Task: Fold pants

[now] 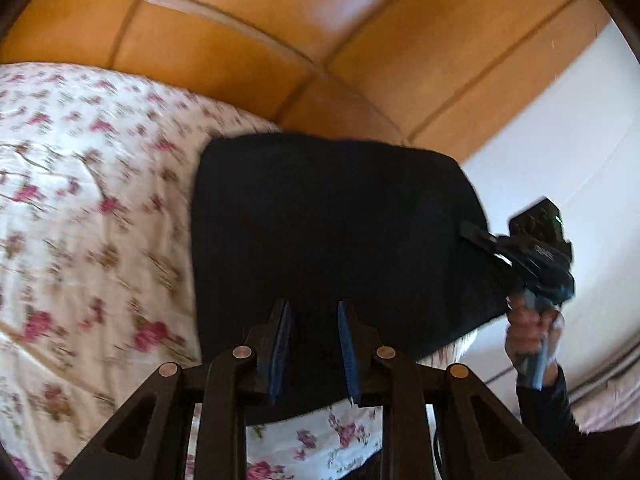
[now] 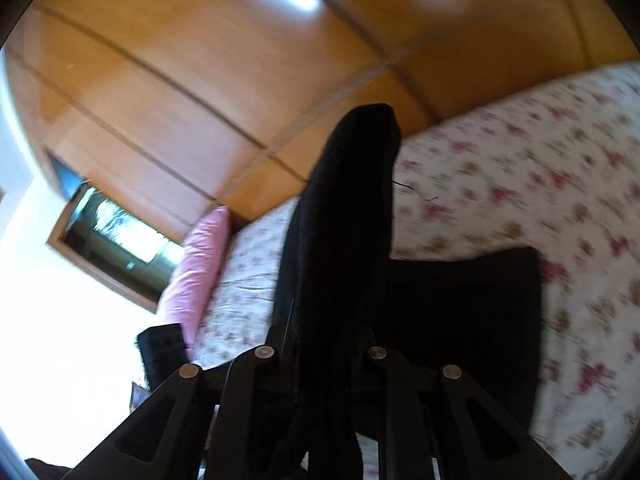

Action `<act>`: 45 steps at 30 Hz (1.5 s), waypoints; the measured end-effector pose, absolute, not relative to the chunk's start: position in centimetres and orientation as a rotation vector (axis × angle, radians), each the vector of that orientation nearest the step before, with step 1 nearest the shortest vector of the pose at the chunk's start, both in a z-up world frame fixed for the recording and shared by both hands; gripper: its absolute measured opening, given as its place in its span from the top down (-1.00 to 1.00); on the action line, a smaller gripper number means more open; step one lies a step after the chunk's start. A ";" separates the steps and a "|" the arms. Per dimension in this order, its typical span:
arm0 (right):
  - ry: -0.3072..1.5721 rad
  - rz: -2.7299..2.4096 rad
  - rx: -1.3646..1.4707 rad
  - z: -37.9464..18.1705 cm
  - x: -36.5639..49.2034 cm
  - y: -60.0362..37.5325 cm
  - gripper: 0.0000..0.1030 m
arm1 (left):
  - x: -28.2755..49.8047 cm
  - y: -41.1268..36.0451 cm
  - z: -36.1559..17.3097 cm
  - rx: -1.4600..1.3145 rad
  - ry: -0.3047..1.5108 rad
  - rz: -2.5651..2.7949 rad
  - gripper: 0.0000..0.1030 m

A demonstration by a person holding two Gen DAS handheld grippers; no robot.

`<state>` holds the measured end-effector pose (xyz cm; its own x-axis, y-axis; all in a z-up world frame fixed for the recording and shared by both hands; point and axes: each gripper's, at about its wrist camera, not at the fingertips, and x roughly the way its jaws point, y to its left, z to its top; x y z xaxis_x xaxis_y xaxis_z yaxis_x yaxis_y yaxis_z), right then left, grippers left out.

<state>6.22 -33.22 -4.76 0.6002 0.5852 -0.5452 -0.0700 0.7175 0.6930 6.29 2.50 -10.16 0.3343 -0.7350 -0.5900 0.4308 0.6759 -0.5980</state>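
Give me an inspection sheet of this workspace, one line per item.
Surface: bed with a floral cover, rumpled.
Job's things: black pants, partly lifted, part lying on the bed.
Clutter: pink pillow at the bed's edge; a dark object beside it, too unclear to name.
Grippers: left gripper jaws apart, over the pants, pads gripping nothing; right gripper shut on the pants' edge, held by a hand.
Cables: nothing seen.
Surroundings: wooden panelled wardrobe, white wall, framed picture.
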 end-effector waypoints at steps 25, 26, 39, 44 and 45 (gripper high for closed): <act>0.807 0.304 0.870 -8.3 -4.6 -37.8 0.46 | 5.7 1.3 -9.5 -0.311 0.916 -0.774 0.54; 0.828 0.290 0.875 -8.7 -5.1 -37.2 0.38 | 5.8 1.4 -9.6 -0.307 0.917 -0.764 0.54; 0.842 0.101 0.925 -11.5 -3.6 -36.3 0.37 | 5.3 1.3 -9.9 -0.253 0.913 -0.733 0.50; 0.856 0.079 0.824 -10.5 -3.6 -35.6 0.84 | 5.2 1.2 -9.5 -0.240 0.906 -0.736 0.50; 0.847 0.083 0.797 -9.9 -3.9 -35.5 0.85 | 5.1 1.2 -9.4 -0.240 0.906 -0.739 0.50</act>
<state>-3.94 -35.47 -9.94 0.6773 0.3666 -0.6379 0.2350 0.7138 0.6598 5.13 1.21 -9.43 0.3936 -0.6721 -0.6272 0.4796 0.7322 -0.4836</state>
